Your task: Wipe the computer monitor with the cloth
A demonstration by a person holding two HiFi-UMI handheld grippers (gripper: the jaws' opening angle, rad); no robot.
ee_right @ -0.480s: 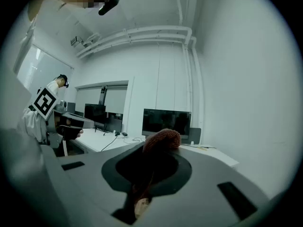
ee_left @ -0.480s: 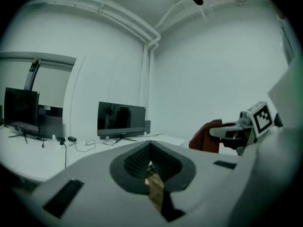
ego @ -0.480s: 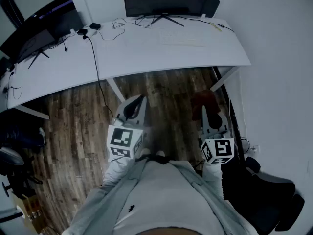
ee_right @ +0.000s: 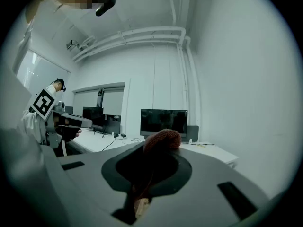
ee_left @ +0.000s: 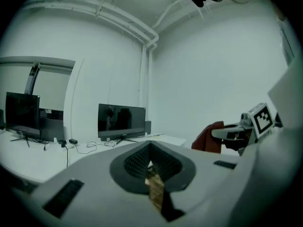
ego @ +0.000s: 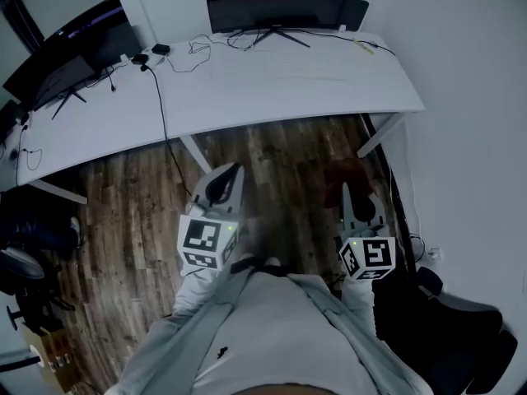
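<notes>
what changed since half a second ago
Almost nothing. The left gripper sank a touch toward the person in the head view, jaws together and empty. The right gripper kept its grip on the dark red knitted cloth. Both remain well short of the white desk and the black computer monitor.

Two grippers above a wood floor (ego: 123,204), short of the desk (ego: 247,85).
The left gripper (ego: 224,175) and right gripper (ego: 352,194) point toward the white desk and its monitor (ego: 276,11) (cables (ego: 202,46) trail beside it); a dark red cloth (ego: 349,174) sits at the right gripper's tip.
</notes>
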